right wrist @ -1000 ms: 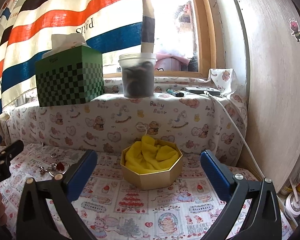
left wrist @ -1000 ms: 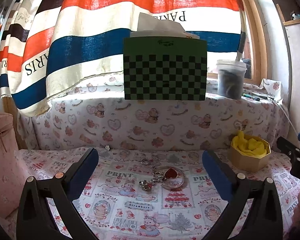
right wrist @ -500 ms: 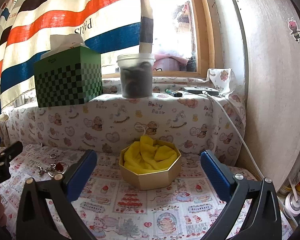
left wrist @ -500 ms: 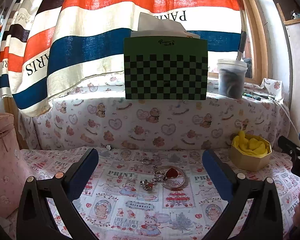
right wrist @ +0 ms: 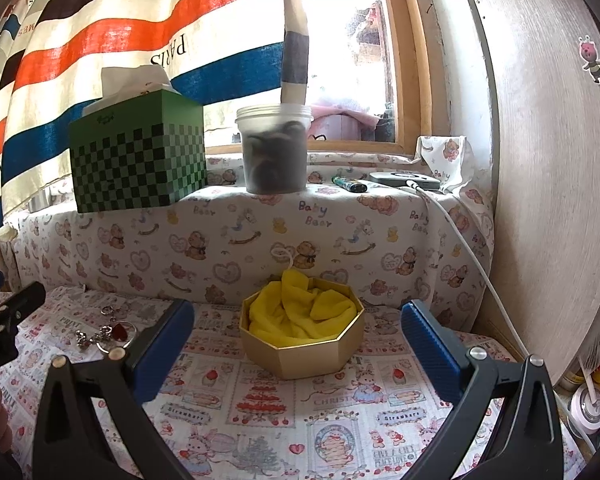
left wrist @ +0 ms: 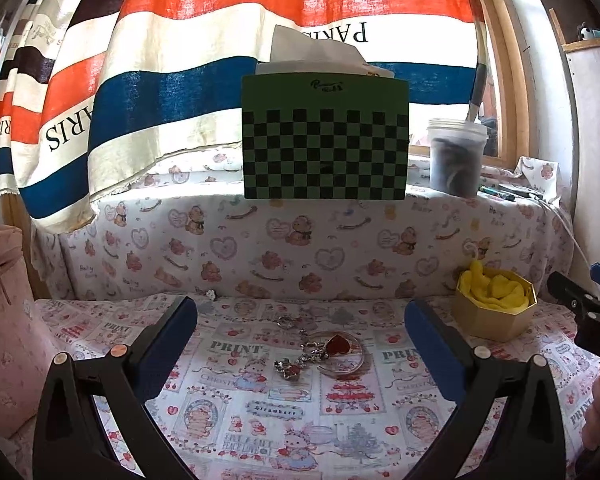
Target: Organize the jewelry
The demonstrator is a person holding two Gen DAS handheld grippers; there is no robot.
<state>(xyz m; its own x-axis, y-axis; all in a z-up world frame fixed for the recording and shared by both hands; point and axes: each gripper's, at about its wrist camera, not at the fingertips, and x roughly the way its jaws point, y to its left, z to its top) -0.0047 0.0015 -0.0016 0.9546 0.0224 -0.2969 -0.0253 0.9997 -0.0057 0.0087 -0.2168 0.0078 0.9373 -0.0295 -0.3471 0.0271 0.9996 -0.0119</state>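
Observation:
A small heap of jewelry point(left wrist: 324, 350), a silver bangle, a red heart charm and chain charms, lies on the printed cloth. My left gripper point(left wrist: 300, 344) is open and empty, its blue pads either side of the heap and a little short of it. A gold octagonal box point(right wrist: 302, 340) lined with yellow cloth stands on the right; it also shows in the left wrist view point(left wrist: 496, 306). My right gripper point(right wrist: 296, 346) is open and empty, facing the box. The jewelry shows at the left of the right wrist view point(right wrist: 104, 334).
A cloth-covered ledge behind carries a green checkered tissue box point(left wrist: 326, 138), a plastic tub point(right wrist: 274, 148), a lighter point(right wrist: 350, 184) and a charger with a white cable point(right wrist: 460, 224). A pink bag point(left wrist: 4, 320) stands at the left. A wooden panel point(right wrist: 552, 160) bounds the right side.
Both grippers have drawn back slightly from the scene and stay open. The jewelry and the box have not moved.

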